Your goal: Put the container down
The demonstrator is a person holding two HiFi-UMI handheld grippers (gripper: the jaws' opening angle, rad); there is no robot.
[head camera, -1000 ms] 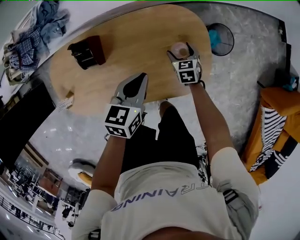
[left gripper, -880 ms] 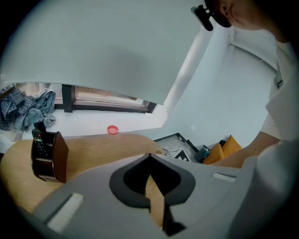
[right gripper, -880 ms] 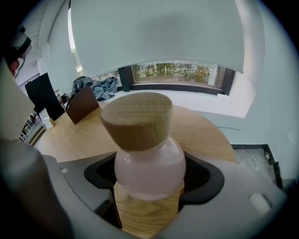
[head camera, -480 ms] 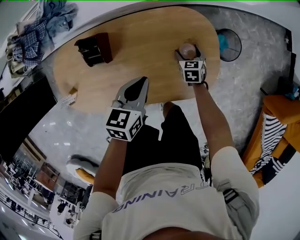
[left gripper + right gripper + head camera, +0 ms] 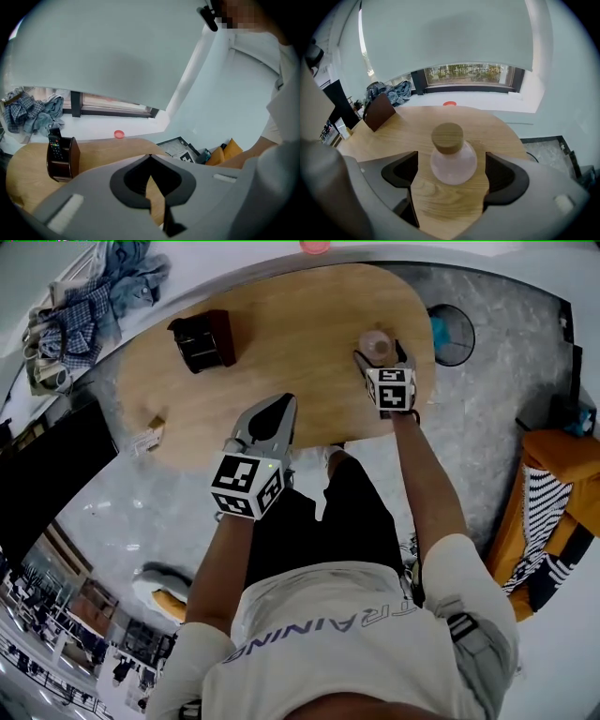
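Observation:
The container (image 5: 453, 161) is a round pinkish glass flask with a cork stopper (image 5: 447, 137). It stands upright on the oval wooden table (image 5: 281, 324), near the right end (image 5: 374, 337). My right gripper (image 5: 382, 354) sits around it, one jaw on each side. The jaws are opening, and a gap shows between each pad and the glass in the right gripper view (image 5: 451, 164). My left gripper (image 5: 283, 401) hovers over the table's near edge, shut and empty, its tips meeting in the left gripper view (image 5: 150, 156).
A dark brown holder with a remote (image 5: 202, 340) stands at the table's left part. A small box (image 5: 150, 432) lies at the left edge. Clothes (image 5: 84, 296) are heaped beyond. A fan (image 5: 453, 331) and orange cushions (image 5: 553, 502) are on the floor at right.
The right gripper's jaws have spread away from the container, which now stands free on the table. The left gripper has stayed put.

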